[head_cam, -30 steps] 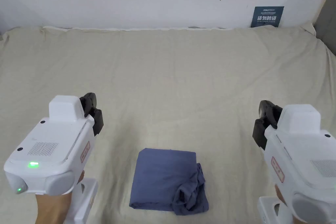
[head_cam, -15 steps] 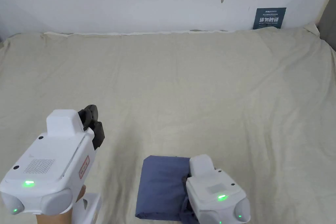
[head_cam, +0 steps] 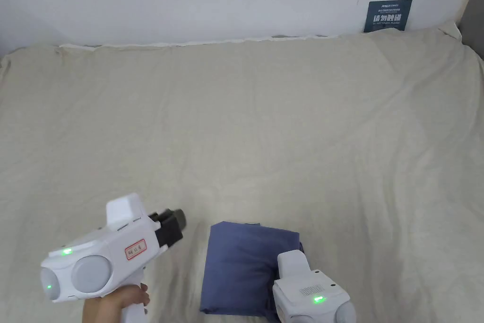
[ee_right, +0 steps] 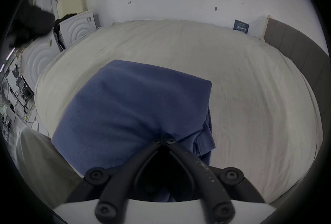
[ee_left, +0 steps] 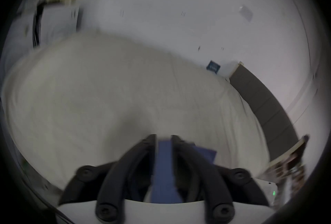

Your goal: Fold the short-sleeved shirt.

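Shirt (ee_right: pixel 132 108) lies folded beneath the closed right gripper (ee_right: pixel 163 135).

A dusty-blue, soft cotton short-sleeved shirt (head_cam: pixel 238 262) lies folded into a compact, roughly rectangular bundle on the beige sheet, at the near middle of the bed; its top face is smooth and flat, its far edge straight with a neat far-left corner; along its right side looser folds and a stitched hem (ee_right: pixel 206 145) spill out, rumpled and uneven.
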